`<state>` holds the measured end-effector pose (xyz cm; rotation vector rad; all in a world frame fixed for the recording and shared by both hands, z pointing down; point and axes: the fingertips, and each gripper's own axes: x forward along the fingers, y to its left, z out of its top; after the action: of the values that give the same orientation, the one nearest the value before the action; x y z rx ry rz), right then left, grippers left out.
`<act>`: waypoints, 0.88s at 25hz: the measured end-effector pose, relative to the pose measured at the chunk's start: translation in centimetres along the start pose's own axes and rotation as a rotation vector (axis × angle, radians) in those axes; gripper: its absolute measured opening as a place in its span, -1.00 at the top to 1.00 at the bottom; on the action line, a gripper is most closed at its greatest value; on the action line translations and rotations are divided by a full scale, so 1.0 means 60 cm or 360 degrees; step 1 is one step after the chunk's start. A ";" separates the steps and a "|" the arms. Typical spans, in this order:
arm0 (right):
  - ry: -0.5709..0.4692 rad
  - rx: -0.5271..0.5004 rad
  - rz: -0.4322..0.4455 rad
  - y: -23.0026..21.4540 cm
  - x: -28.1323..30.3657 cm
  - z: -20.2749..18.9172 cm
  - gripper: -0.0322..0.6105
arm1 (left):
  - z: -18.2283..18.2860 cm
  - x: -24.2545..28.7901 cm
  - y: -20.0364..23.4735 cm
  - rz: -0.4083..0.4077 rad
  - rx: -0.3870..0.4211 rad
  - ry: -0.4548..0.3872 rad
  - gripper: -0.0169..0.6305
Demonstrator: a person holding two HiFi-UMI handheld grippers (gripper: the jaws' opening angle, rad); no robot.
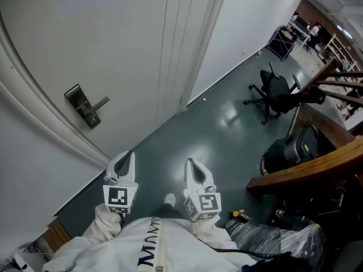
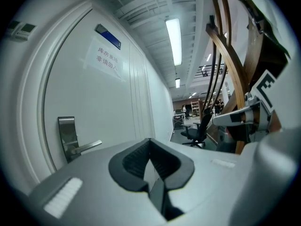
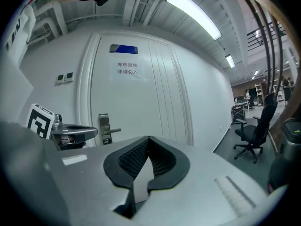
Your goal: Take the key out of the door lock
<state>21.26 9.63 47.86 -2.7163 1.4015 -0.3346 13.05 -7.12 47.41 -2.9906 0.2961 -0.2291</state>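
Lock plate [image 1: 81, 103] upright on door [image 1: 113, 38], lever [image 1: 101, 102] level and rightward; left tongs [image 1: 131, 152] and right tongs [image 1: 188, 161] both together, empty.

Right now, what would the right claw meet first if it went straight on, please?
Probably the white door, right of its lock plate; nothing stands between, though depth is unclear.

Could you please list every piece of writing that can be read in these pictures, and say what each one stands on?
"库房重地 / 非请勿入": two lines on the paper sign stuck to the white door.
"MAN...": dark letters on the person's white garment; the rest cannot be made out.
Blue plate above the paper sign: its print is too small to read.
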 end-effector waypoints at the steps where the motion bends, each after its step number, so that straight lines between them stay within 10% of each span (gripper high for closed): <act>1: 0.0003 0.0002 0.0014 -0.011 0.009 0.001 0.90 | 0.001 0.011 -0.003 0.0012 0.0001 0.0006 0.95; 12: 0.0031 0.0007 0.0254 -0.056 0.114 0.007 0.90 | 0.000 0.065 0.020 0.0273 -0.0032 0.0068 0.95; 22: 0.0077 -0.0041 0.0621 0.076 0.217 0.011 0.90 | -0.016 -0.023 0.154 0.0700 -0.0041 0.0129 0.95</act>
<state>25.10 -3.61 48.59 -2.3882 1.9100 -0.3554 9.83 -15.95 46.84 -2.8472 0.9525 -0.2979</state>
